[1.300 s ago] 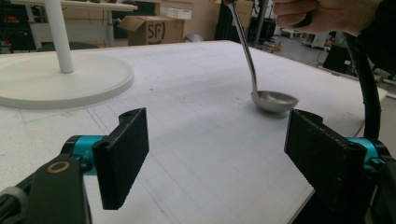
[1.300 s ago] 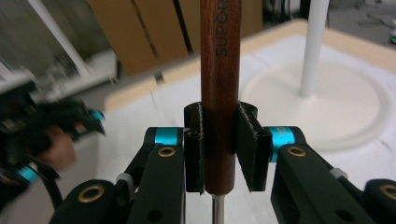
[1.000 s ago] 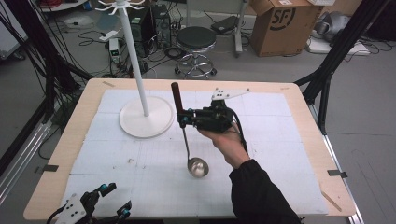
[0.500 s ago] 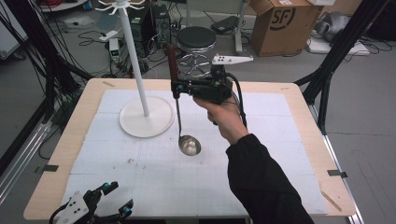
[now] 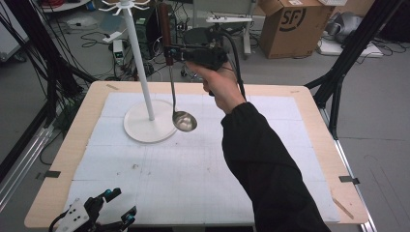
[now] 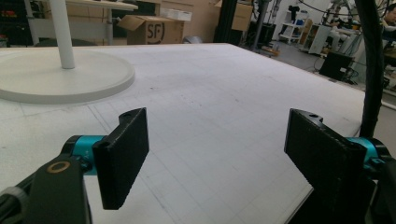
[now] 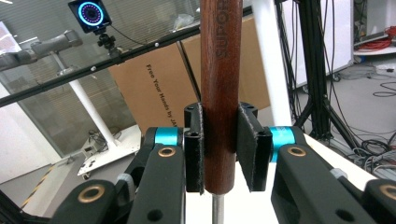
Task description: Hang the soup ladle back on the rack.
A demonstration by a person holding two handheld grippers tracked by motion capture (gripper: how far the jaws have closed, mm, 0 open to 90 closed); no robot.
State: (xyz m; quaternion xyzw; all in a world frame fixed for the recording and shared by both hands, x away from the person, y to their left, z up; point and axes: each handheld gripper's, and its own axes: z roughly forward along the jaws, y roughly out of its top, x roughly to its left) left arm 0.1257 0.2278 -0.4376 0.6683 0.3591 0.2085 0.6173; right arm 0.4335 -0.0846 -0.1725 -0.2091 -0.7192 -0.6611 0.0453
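The right gripper (image 5: pixel 170 52) holds the ladle (image 5: pixel 184 121) upright, fingers closed on its wooden handle (image 7: pixel 221 79). The left gripper (image 6: pixel 217 154) lies on the bench (image 5: pixel 309 121), fingers wide open

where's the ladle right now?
The ladle hangs upright in the air, its wooden handle clamped in the right gripper. In the high view its bowl hangs just right of the white stand, by the stand's round base.

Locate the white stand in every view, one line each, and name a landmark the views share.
High view: white stand, upper left, round base on the mat beside the hanging ladle.
Left gripper view: base and lower pole, top left.
Right gripper view: pole just behind the ladle's wooden handle.
Shared landmark: SF cardboard box.
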